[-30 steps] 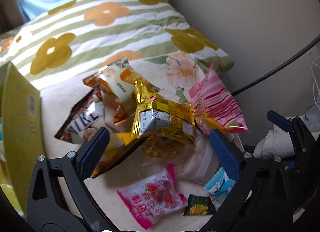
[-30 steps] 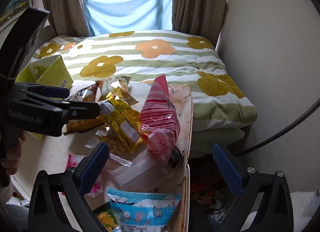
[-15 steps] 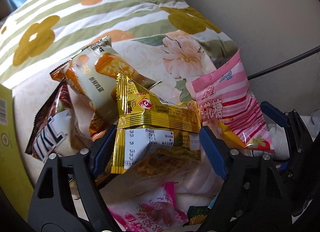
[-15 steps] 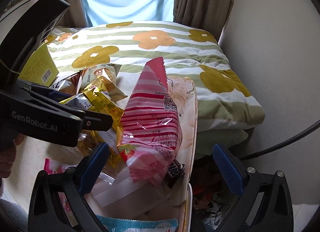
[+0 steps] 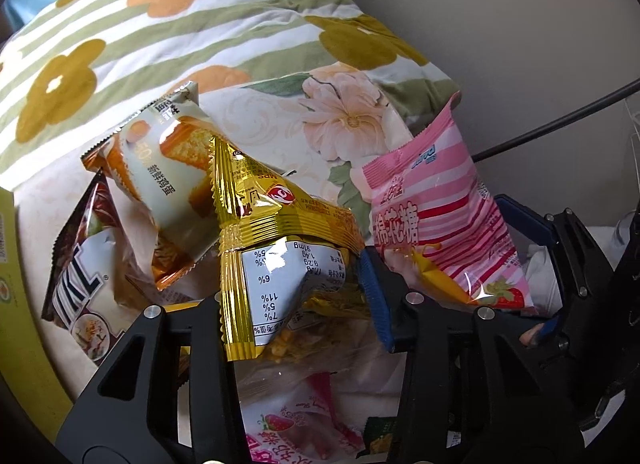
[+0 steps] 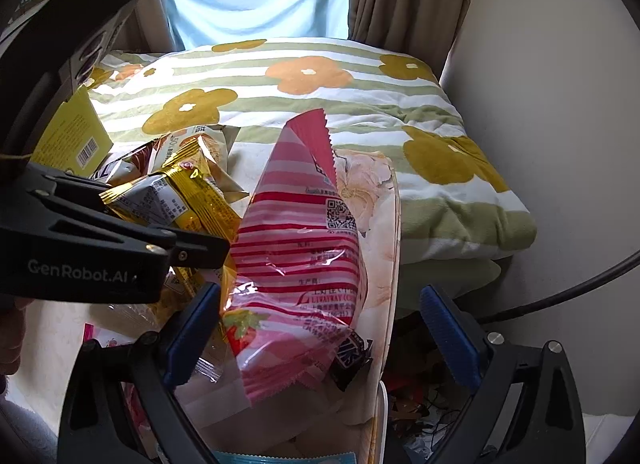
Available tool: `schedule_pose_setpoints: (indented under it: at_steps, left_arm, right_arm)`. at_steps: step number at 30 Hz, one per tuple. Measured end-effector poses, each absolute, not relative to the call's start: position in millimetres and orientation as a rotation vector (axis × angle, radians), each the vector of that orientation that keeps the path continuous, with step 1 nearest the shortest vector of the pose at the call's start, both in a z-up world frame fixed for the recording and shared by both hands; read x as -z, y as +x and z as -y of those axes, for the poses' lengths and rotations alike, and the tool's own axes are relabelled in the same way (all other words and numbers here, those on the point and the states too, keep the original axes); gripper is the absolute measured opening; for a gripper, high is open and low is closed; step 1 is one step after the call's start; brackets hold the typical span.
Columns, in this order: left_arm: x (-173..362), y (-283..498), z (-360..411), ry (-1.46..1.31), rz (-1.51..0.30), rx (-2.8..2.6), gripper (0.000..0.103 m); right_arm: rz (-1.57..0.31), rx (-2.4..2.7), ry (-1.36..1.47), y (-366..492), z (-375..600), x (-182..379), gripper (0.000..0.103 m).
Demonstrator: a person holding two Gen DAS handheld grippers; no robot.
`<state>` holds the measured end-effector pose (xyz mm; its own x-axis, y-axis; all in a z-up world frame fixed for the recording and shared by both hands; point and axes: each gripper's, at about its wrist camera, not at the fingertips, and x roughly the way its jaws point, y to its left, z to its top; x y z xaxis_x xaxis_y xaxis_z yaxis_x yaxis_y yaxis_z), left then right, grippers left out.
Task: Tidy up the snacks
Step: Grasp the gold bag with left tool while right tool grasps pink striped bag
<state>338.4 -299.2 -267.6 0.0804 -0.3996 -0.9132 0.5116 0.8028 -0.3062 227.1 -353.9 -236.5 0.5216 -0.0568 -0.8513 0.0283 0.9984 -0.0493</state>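
A gold foil snack packet [image 5: 280, 224] lies on top of a heap of snacks on the floral-covered table [image 5: 272, 120]. My left gripper [image 5: 296, 296] is shut on its lower half, which bulges between the pads. The right wrist view shows the same gold packet [image 6: 180, 200] with the left gripper [image 6: 208, 252] on it. A pink-and-white striped bag [image 6: 296, 256] stands tilted just right of it. My right gripper [image 6: 320, 328] straddles that bag with its jaws closing; the left pad is near the bag's corner and the right pad is well clear. The striped bag [image 5: 432, 224] also appears in the left wrist view.
A cream cake packet [image 5: 172, 184] and a brown packet [image 5: 80, 284] lie left of the gold one, beside a yellow-green box [image 5: 16, 304]. A pink strawberry packet [image 5: 288, 424] lies below. A flowered striped quilt [image 6: 320, 104] is behind, the table's edge [image 6: 396, 264] and a black cable [image 6: 560, 296] to the right.
The left gripper came down over the gold packet and its jaws closed on it. The right gripper sank around the pink striped bag, its jaws narrowing slightly.
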Motion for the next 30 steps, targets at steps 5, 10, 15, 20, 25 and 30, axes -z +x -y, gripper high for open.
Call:
schedule_pose_setpoints:
  at_steps: [5,10,15,20,25,30]
  left_arm:
    - [253,339,291,0.077,-1.292,0.686,0.038]
    - [236,344,280,0.067,-1.244,0.668,0.038]
    - [228,346,268,0.050,-1.223,0.644,0.038]
    - [219,342,254,0.030,-1.200,0.617,0.038]
    - [202,334,238,0.003,-1.158,0.586,0.038]
    - [175,321,218,-0.033,-1.094,0.559,0.038]
  right_arm:
    - [-1.041,0.045,-0.029,232,353,241,0.083]
    - [-1.046,0.036,-0.040,235,349,243,0.072]
    - [-1.048,0.033,-0.050,237,346,244,0.059]
    - [-1.038,0.043,-0.050,234,344,240,0.053]
    - [-1.004,0.040,-0.040,229,343,222,0.048]
    - [-0.956,0.023,-0.036,220,335,191,0.047]
